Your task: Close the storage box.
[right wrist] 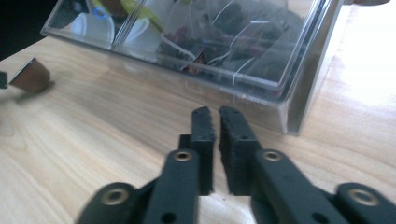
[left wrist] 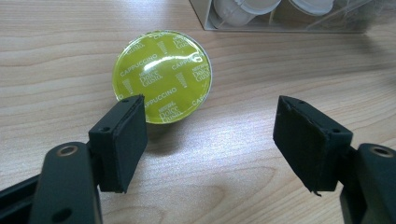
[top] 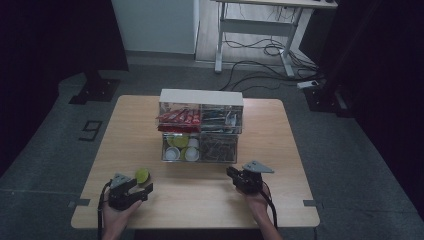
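Currently, the left gripper is sitting low at the bottom of the left gripper view with its jaws standing wide apart and holding nothing. The green coffee capsule is lying foil-up on the tabletop in the upper left of that view, just beyond the left-hand pad and not between the pads. In the high view, the capsule is resting at the lower left of the frame, just past the left gripper and well short of the clear organiser box.

The right gripper is pointing at the near wall of the organiser from the lower centre of the right gripper view. Its jaws are nearly closed, with a narrow gap between them and nothing in that gap. In the high view it is sitting at the lower right.

Risk assessment: the capsule is lying off-centre relative to the left jaws. Closing without re-centring would likely cause one pad to strike the rim and push the capsule sideways, or pinch only its edge. The capsule is probably round-walled and smooth, though its side is poorly visible, so a shallow grip could let it slip out.
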